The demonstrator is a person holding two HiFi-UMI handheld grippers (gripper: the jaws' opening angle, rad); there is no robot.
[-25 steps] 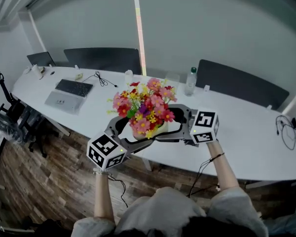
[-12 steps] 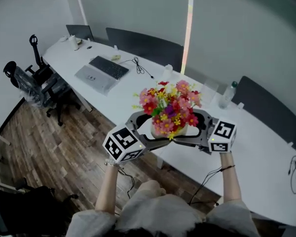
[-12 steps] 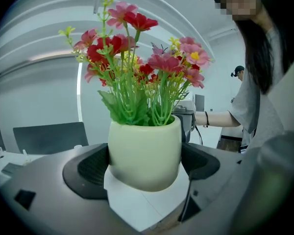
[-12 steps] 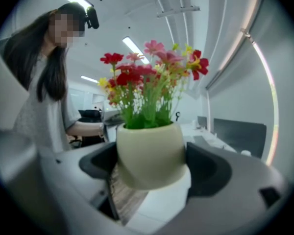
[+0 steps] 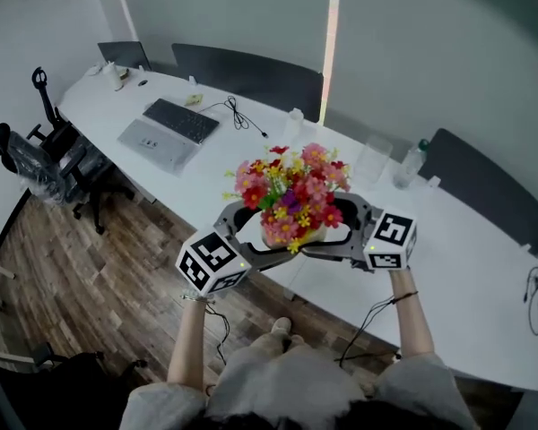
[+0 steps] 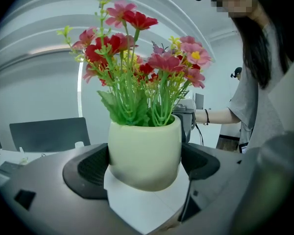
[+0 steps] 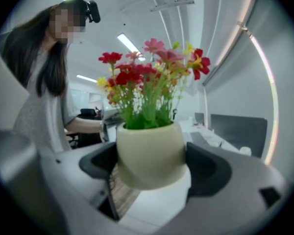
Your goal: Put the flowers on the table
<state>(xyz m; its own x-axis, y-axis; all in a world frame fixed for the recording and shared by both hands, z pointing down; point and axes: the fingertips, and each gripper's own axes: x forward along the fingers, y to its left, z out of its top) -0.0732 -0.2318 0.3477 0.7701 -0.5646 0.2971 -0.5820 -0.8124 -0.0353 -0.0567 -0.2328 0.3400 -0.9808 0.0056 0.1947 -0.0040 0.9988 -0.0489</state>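
A cream pot of red, pink and yellow flowers hangs in the air over the near edge of the long white table. My left gripper clasps it from the left and my right gripper from the right, both shut on the pot. In the left gripper view the pot fills the gap between the dark pads, with the flowers above it. The right gripper view shows the same pot pressed between the pads, tilted a little.
A laptop with a keyboard lies on the table's left part, beside a cable. A clear cup and a water bottle stand beyond the pot. Dark chairs line the far side; an office chair stands left on wood floor.
Both grippers keep their hold on the pot. The head view has swung left, so more of the table's left end and the floor shows; the pot stays over the table's near edge.
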